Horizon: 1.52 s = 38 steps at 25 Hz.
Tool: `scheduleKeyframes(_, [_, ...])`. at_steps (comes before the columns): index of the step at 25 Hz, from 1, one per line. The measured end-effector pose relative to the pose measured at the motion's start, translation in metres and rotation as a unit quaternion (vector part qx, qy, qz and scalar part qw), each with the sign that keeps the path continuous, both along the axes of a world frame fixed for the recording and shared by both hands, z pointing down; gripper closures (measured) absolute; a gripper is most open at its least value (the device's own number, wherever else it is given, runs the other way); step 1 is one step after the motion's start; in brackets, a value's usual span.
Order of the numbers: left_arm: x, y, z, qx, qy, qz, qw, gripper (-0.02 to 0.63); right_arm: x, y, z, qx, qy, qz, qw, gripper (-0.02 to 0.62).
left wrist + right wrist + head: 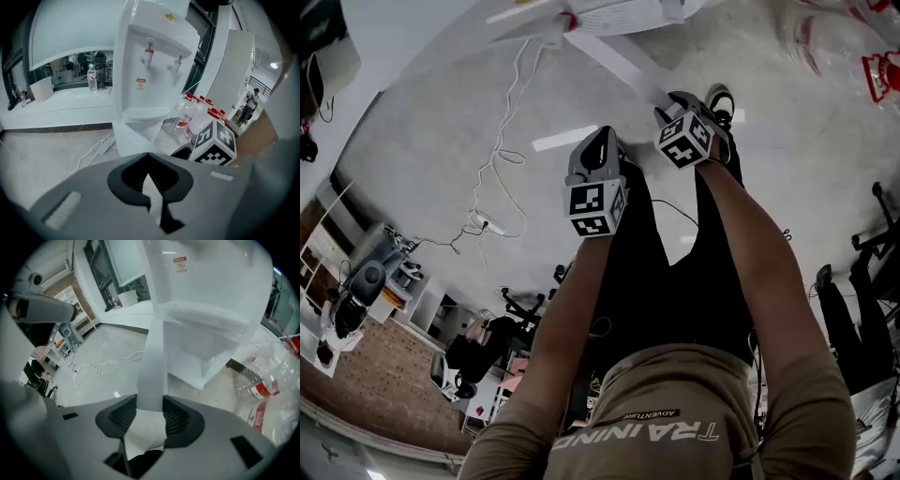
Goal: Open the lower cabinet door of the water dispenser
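Note:
The white water dispenser (150, 70) stands on the floor with a red and a grey tap. Its lower cabinet door (154, 357) is swung out, and I see it edge-on as a white panel, with the cabinet's inside (206, 357) behind it. My right gripper (150, 413) is shut on the free edge of that door (614, 58). In the head view the right gripper (671, 99) meets the white panel near the dispenser's foot. My left gripper (600, 141) hovers to the left of the door, touching nothing. The jaws of the left gripper (151, 180) stand shut with nothing between them.
A power strip (483, 223) with a white cable (93, 152) lies on the floor left of the dispenser. A bag of plastic bottles (262, 380) sits to its right (197, 115). The person's shoe (722, 98) is next to the right gripper.

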<state>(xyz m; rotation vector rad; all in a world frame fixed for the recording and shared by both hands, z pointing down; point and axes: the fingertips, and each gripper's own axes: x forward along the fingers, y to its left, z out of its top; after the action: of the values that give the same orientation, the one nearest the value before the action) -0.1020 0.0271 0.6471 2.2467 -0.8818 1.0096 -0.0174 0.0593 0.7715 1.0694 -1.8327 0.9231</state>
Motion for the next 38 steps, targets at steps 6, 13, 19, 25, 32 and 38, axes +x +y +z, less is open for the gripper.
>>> scheduleKeyframes(6, [-0.083, -0.001, -0.003, 0.007, -0.003, -0.005, 1.0, 0.606, -0.056, 0.009, 0.002, -0.039, -0.001, 0.076, 0.996, 0.416])
scheduleKeyframes(13, [-0.161, 0.003, 0.01, -0.006, 0.014, -0.049, 0.9987, 0.606, -0.122, 0.0, 0.006, -0.076, -0.024, 0.155, 0.985, 0.414])
scheduleKeyframes(19, [-0.205, -0.005, 0.02, -0.007, 0.028, -0.062, 0.9977, 0.606, -0.159, -0.016, 0.01, -0.086, -0.039, 0.224, 0.97, 0.414])
scheduleKeyframes(25, [-0.245, -0.007, 0.03, -0.007, 0.019, -0.075, 0.997, 0.606, -0.192, -0.03, 0.014, -0.125, -0.05, 0.284, 0.949, 0.416])
scheduleKeyframes(32, [-0.275, -0.012, 0.041, -0.018, 0.005, -0.136, 0.9906, 0.606, -0.231, -0.066, 0.016, -0.148, -0.093, 0.301, 0.937, 0.414])
scheduleKeyframes(38, [-0.28, -0.018, 0.023, -0.014, 0.014, -0.198, 0.9799, 0.606, -0.264, -0.096, 0.006, -0.138, -0.111, 0.22, 0.959, 0.428])
